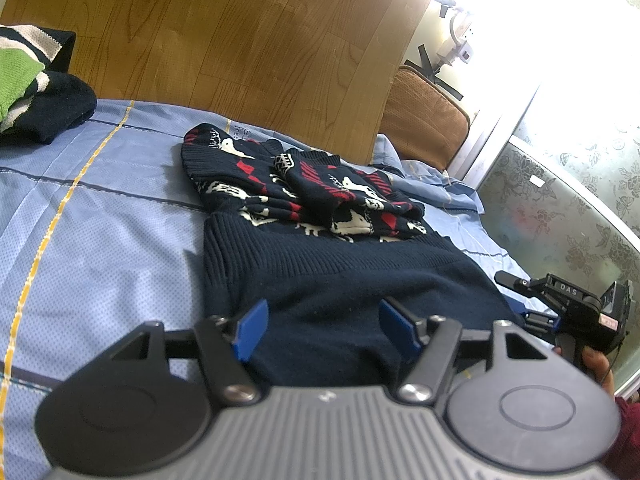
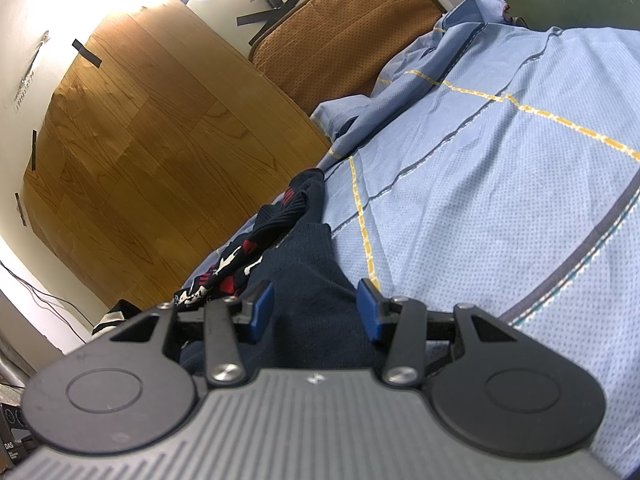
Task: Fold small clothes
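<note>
A navy knit sweater (image 1: 328, 264) with a red and white pattern lies on the blue checked bed sheet (image 1: 100, 200), its sleeves folded in over the chest. My left gripper (image 1: 324, 322) hovers over the plain hem, open, with knit showing between its blue pads (image 1: 252, 330). My right gripper (image 2: 316, 304) is open at the sweater's right lower corner (image 2: 312, 248), where navy fabric fills the gap between its pads and spreads under its fingers. In the left wrist view the right gripper (image 1: 560, 304) sits at the sweater's right edge, held by a hand (image 1: 596, 364).
A pile of green, white and navy clothes (image 1: 36, 84) lies at the far left of the bed. A wood-pattern panel (image 1: 240, 40) stands behind the bed, with a brown cushion (image 1: 424, 124) at its right. Rumpled sheet (image 2: 400, 72) lies near the cushion. A patterned glass door (image 1: 568, 208) stands at the right.
</note>
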A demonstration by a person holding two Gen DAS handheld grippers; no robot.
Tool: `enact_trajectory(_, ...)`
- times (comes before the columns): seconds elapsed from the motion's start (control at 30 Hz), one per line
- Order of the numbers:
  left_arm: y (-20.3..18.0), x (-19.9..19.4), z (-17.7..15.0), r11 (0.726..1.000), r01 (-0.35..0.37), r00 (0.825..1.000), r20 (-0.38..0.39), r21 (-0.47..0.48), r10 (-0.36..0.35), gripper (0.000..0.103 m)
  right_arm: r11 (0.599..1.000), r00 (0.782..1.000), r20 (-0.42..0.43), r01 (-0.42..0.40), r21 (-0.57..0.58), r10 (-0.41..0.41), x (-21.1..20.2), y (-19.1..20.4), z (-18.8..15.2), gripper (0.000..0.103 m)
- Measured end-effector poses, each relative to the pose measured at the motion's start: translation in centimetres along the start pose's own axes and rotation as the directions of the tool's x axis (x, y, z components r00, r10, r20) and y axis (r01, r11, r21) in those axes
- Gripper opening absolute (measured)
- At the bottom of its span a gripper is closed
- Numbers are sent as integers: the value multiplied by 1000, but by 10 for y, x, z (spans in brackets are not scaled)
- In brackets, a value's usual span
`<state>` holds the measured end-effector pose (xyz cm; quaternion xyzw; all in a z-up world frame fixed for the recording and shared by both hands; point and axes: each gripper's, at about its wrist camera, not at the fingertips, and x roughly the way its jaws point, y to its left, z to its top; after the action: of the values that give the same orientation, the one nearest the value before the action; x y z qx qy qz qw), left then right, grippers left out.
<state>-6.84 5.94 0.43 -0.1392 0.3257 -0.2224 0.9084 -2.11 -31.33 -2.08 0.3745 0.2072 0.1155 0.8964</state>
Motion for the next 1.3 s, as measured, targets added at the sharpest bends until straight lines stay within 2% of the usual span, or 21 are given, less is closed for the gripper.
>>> enact_trajectory(1.3, 3, 1, 0, 1000, 4, 1000, -1, -2, -4, 65, 1000, 1000, 4, -18, 9, 18, -1, -2, 0, 50)
